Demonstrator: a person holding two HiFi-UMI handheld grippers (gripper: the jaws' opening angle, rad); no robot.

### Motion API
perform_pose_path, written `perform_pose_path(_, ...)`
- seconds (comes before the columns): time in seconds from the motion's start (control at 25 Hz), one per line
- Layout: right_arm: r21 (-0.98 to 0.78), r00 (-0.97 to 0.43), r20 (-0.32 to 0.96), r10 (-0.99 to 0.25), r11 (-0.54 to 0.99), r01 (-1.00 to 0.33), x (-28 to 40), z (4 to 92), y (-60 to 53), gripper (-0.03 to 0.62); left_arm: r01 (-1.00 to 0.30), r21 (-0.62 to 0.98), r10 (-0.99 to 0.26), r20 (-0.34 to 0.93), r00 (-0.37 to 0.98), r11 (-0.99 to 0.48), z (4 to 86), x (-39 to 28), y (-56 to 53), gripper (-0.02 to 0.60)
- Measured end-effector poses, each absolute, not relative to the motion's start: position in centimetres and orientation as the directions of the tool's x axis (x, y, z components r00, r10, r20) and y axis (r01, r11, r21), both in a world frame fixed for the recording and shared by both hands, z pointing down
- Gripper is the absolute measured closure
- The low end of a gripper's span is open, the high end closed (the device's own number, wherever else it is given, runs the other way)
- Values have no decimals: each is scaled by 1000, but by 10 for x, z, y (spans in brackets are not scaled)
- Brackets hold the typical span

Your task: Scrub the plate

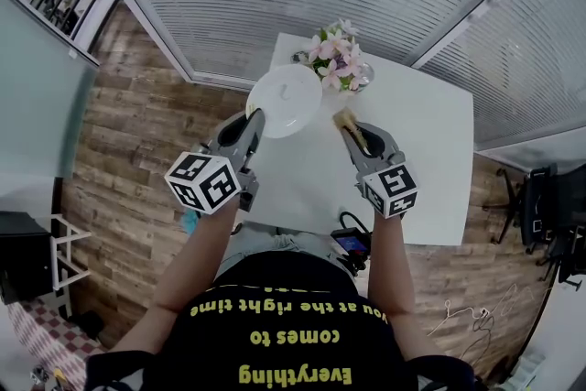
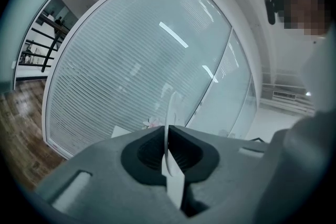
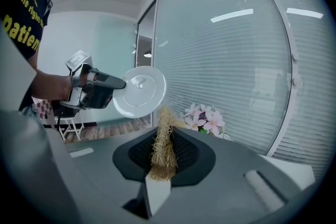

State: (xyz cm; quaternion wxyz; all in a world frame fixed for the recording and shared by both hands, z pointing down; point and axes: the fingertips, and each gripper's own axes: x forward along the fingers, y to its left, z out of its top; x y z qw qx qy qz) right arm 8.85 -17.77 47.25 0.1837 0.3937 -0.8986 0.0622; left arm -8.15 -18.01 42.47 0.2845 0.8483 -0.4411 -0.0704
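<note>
A white plate (image 1: 286,101) is held up above the table's far left part, with my left gripper (image 1: 254,116) shut on its near rim. In the left gripper view the plate (image 2: 170,113) shows edge-on, pinched between the jaws. My right gripper (image 1: 355,131) is shut on a tan fibrous scrubber (image 1: 345,118), whose tip points at the plate from a short way to its right without touching it. In the right gripper view the scrubber (image 3: 163,144) sticks up between the jaws. Beyond it are the plate (image 3: 140,91) and the left gripper (image 3: 118,83).
The white table (image 1: 430,151) stands against a glass wall with blinds. A vase of pink flowers (image 1: 339,58) sits at its far edge, just right of the plate. A black chair (image 1: 549,206) stands off to the right, on the wooden floor.
</note>
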Motion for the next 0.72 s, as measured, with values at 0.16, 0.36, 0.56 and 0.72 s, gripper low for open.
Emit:
perform_pose_path(0.16, 7, -595, 379, -709, 645, -764, 103, 481, -182, 546, -703, 553, -784, 136, 606, -447, 429, -79, -181, 572)
perform_pose_path(0.36, -34, -562, 309, -767, 582, -813, 123, 473, -183, 546, -718, 543, -794, 143, 590, -436, 434, -84, -177, 572)
perform_pose_path(0.56, -73, -545, 214, -811, 543, -837, 136, 454, -186, 546, -744, 522, -814, 149, 561, -417, 437, -92, -180, 572)
perform_pose_path(0.72, -84, -517, 150, -842, 511, -856, 144, 437, -187, 546, -778, 477, -831, 157, 533, -409, 437, -98, -180, 572)
